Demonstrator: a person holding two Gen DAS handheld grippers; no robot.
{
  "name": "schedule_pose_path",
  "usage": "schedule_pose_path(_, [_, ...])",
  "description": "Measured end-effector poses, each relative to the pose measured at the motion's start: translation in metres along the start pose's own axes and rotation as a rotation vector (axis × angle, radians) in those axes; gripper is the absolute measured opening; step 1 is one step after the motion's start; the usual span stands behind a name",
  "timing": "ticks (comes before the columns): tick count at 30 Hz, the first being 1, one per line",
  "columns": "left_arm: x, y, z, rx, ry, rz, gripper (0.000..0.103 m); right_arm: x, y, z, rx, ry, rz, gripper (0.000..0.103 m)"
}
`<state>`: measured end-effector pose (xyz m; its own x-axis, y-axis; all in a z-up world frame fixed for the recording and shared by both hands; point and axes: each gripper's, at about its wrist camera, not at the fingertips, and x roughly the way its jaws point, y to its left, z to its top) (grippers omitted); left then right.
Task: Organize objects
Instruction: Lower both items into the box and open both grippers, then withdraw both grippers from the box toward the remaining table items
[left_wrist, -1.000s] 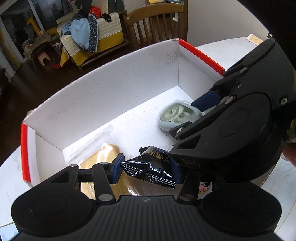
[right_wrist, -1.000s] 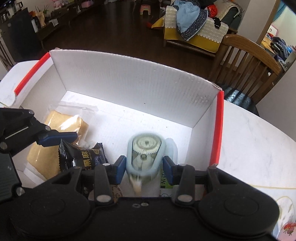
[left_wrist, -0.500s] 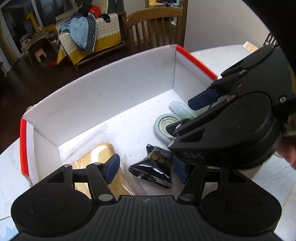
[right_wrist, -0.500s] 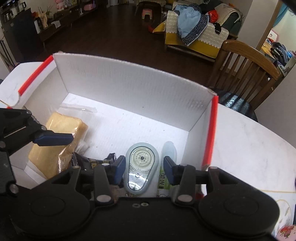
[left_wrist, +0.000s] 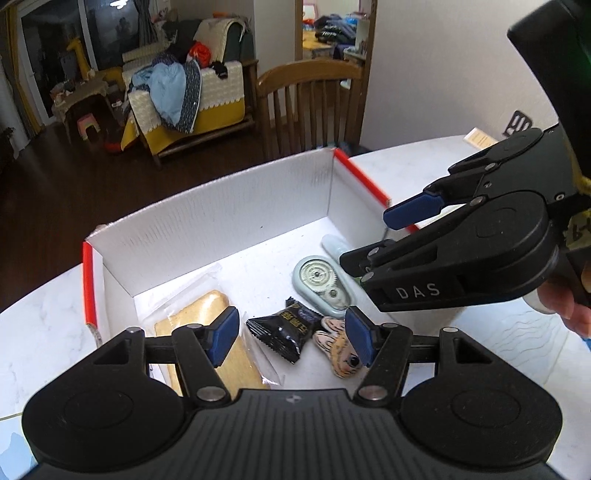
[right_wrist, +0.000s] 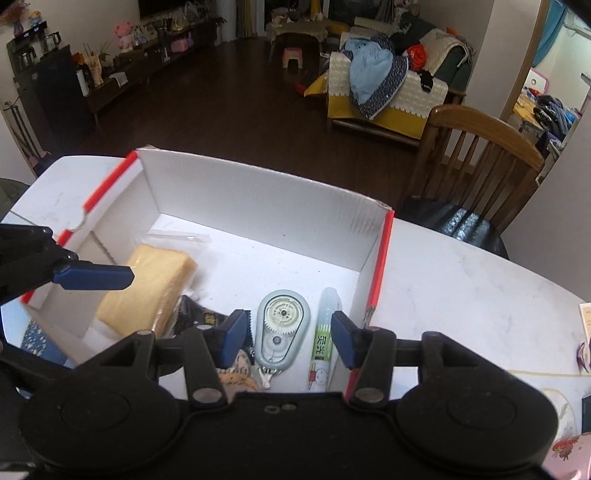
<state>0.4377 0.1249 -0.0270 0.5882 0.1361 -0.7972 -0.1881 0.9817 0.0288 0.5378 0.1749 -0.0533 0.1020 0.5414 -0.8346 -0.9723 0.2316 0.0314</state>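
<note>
A white cardboard box (left_wrist: 221, 221) with red edges holds the items. My left gripper (left_wrist: 291, 338) hangs open above a black snack packet (left_wrist: 282, 330), clear of it. My right gripper (right_wrist: 288, 338) hovers above a pale blue correction tape dispenser (right_wrist: 282, 328), its jaws opening and nothing pressed between them. The dispenser (left_wrist: 321, 284) lies flat on the box floor beside a glue pen (right_wrist: 325, 332). A wrapped yellow cake (left_wrist: 207, 314) lies at the left, and a small striped toy (left_wrist: 338, 350) sits near the packet. In the left wrist view the right gripper (left_wrist: 380, 236) shows at the right.
The box (right_wrist: 258, 206) sits on a white marble table (right_wrist: 461, 280). A wooden chair (right_wrist: 480, 166) stands behind the table's far right edge. A hand (left_wrist: 561, 306) holds the right gripper's handle. One left finger (right_wrist: 92, 277) reaches over the box's left side.
Both grippers opened, rose and drew back from the box. The left one let go of the black packet, the right one let go of the correction tape, and both now lie on the box floor.
</note>
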Motion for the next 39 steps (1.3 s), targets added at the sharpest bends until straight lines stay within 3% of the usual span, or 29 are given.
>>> schedule_pose_path(9, [-0.044,-0.006,-0.012,-0.013,-0.065,-0.006,0.062,-0.046,0.012,-0.015,-0.014,-0.061,0.014,0.052])
schedule_pose_path(22, [-0.104,-0.018,-0.048,-0.058,-0.131,-0.011,0.062,-0.102,0.032,-0.048,-0.024,-0.146,-0.004,0.064])
schedule_pose_path(30, [-0.134,-0.016,-0.069,-0.094,-0.18,-0.001,0.073,-0.131,0.051,-0.072,-0.046,-0.194,-0.011,0.076])
schedule_pose_path(39, [-0.163,-0.011,-0.099,-0.137,-0.221,0.002,0.081,-0.156,0.06,-0.1,-0.001,-0.226,-0.01,0.096])
